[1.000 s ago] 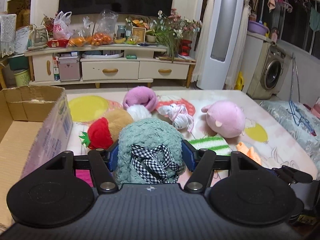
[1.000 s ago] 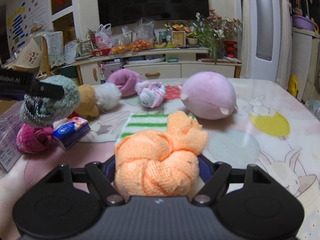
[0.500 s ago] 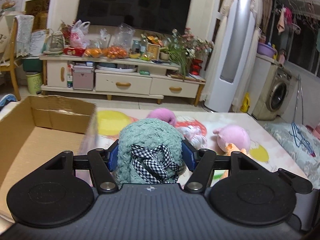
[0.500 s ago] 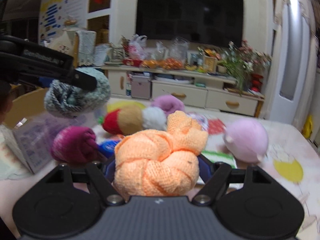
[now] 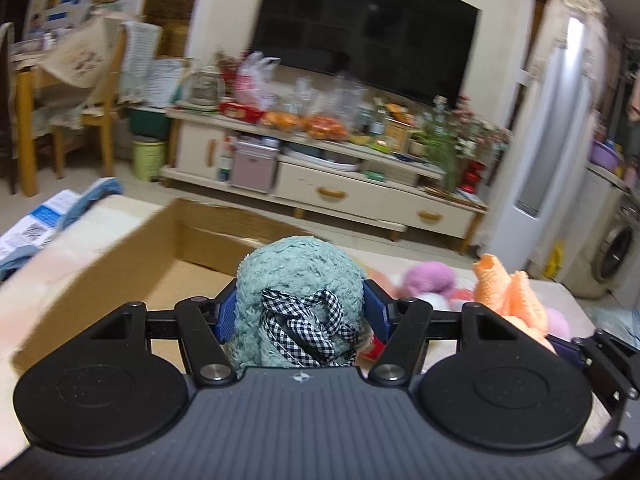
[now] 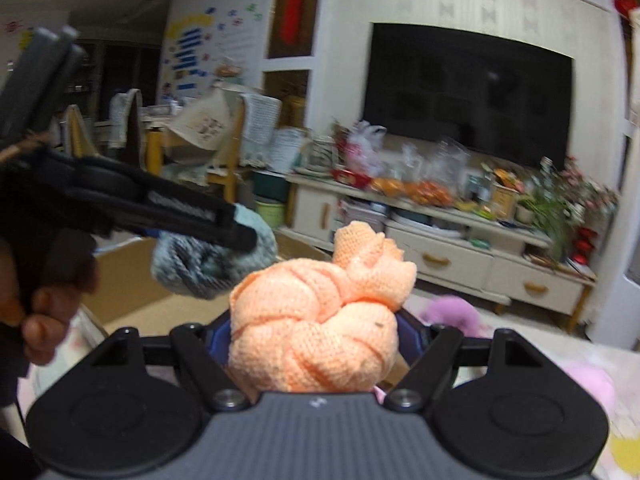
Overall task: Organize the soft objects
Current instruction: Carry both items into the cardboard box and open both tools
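Left gripper (image 5: 300, 312): closed on the teal fuzzy hat (image 5: 298, 280), blue pads pressed into both its flanks – the hat bulges above them.
Hat heading: rounded crown points up and away from the camera; the checked ribbon (image 5: 308, 332) faces the wrist. In the right wrist view the hat (image 6: 212, 260) hangs with its open, grey-lined mouth tilted down toward that camera.
Right gripper (image 6: 316, 340): clamped on the knotted orange towel (image 6: 316, 328), held at both sides.
Towel heading: a near-round ball with no clear long axis; its loose tail (image 6: 372, 252) sticks up and away. From the left wrist view the towel (image 5: 508, 300) rises just right of the left gripper.
Cardboard box (image 5: 120, 280): open-topped, ahead and left of the hat; the floor that shows is bare, with the near wall low and the far wall beyond the hat.
Room to move: open air between hat and box floor – the two grippers sit close side by side.
Table (image 5: 576, 296): blurred pink plush toys (image 5: 430, 278) lie to the right of the box.
TV cabinet (image 5: 328, 172): well back.
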A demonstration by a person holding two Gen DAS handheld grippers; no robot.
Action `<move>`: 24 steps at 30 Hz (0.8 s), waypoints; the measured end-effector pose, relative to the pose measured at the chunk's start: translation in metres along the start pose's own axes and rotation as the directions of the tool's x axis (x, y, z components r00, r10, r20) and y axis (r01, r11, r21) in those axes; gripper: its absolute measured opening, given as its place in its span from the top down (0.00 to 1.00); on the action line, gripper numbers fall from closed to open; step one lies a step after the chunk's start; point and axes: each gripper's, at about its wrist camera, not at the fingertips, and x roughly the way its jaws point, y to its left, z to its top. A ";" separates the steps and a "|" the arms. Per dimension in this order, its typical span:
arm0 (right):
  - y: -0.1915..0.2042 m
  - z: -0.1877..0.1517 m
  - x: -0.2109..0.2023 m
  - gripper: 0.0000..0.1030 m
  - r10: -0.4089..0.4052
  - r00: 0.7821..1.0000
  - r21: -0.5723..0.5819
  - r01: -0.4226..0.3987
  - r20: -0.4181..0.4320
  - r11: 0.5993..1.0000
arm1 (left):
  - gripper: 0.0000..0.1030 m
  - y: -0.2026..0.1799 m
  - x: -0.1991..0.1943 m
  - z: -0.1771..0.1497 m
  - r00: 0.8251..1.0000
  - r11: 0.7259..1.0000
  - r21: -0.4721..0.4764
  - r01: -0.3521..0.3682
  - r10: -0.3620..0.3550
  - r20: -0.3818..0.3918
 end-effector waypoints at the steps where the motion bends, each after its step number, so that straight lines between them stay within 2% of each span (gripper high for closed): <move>1: 0.003 0.002 0.003 0.25 0.014 1.000 -0.005 -0.014 0.002 1.000 | 0.25 0.005 0.001 0.002 1.000 1.000 -0.012 -0.019 0.019 0.001; 12: 0.047 0.017 0.044 0.25 0.131 0.991 -0.051 -0.132 -0.016 0.990 | 0.25 0.032 0.009 0.011 0.986 0.979 -0.111 -0.168 0.167 -0.023; 24: 0.073 0.017 0.081 0.24 0.201 0.976 -0.076 -0.207 -0.083 0.975 | 0.23 0.036 0.004 0.007 0.974 0.969 -0.115 -0.220 0.213 -0.073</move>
